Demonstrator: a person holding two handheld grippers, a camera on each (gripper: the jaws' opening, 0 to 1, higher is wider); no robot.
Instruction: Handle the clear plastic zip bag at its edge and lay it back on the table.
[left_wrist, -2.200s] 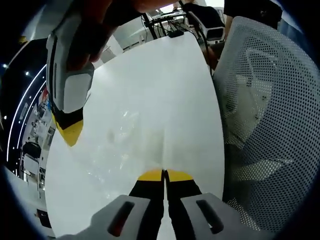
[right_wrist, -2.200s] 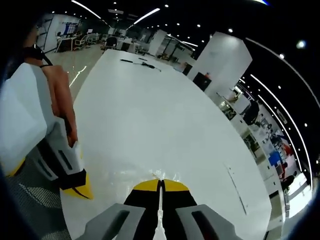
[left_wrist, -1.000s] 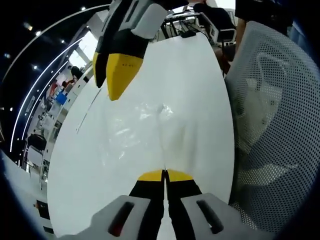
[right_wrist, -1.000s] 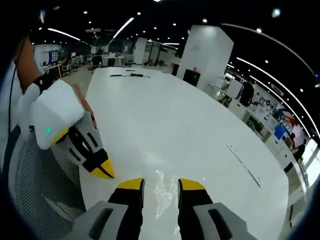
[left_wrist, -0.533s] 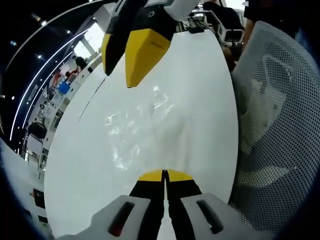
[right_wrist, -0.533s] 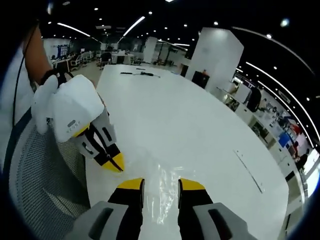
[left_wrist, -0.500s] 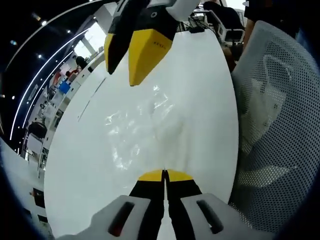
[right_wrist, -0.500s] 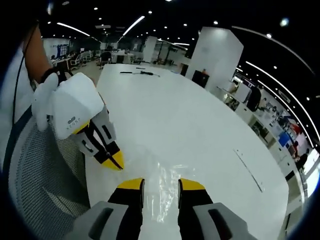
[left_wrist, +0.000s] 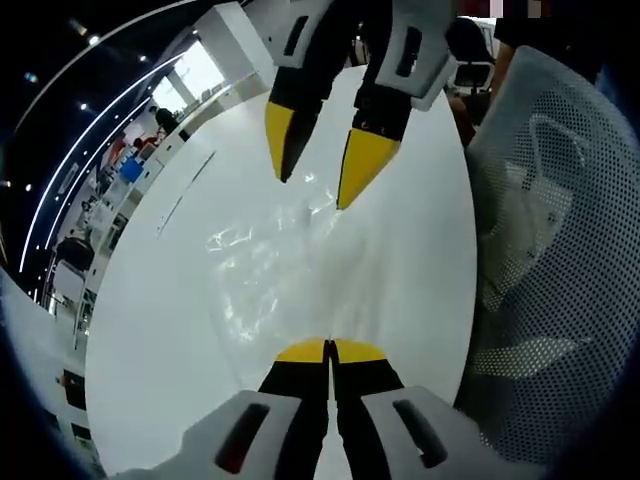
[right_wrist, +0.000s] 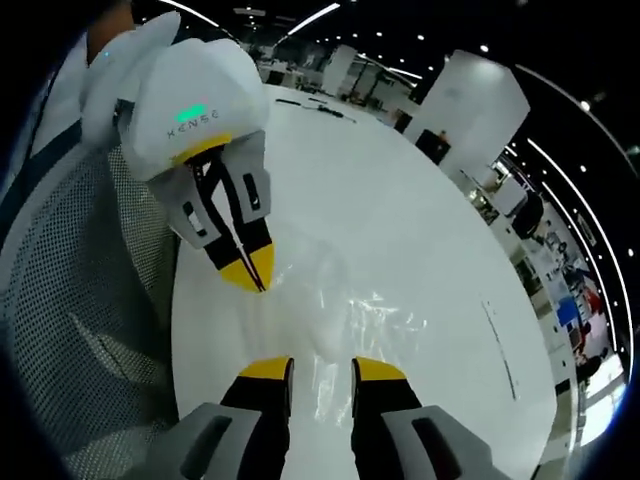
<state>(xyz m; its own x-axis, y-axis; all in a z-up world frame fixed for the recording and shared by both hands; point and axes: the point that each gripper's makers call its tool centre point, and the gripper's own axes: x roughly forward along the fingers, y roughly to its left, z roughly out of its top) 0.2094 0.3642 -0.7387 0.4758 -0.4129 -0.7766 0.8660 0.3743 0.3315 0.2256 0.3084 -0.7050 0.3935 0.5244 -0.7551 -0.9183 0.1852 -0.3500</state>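
Landmark: the white table. The clear plastic zip bag lies crinkled on the table top near the edge that runs beside the mesh chair; glare marks its creases.

Left gripper view — the left gripper has its yellow-tipped jaws pressed together with no gap. The near edge of the bag runs to the tips, but the film is too clear to tell whether it is pinched between them. Across the bag, farther along the table, the right gripper points down at the bag's far part, jaws set apart at a moderate width, tips just above or touching the film — cannot tell which.

Right gripper view — the right gripper stands with its jaws parted and the bag showing in the gap between them on the table. The left gripper comes in from the chair side of the table, its tips closed at the bag's edge. A thin dark line lies on the table beyond the bag, well apart from it.
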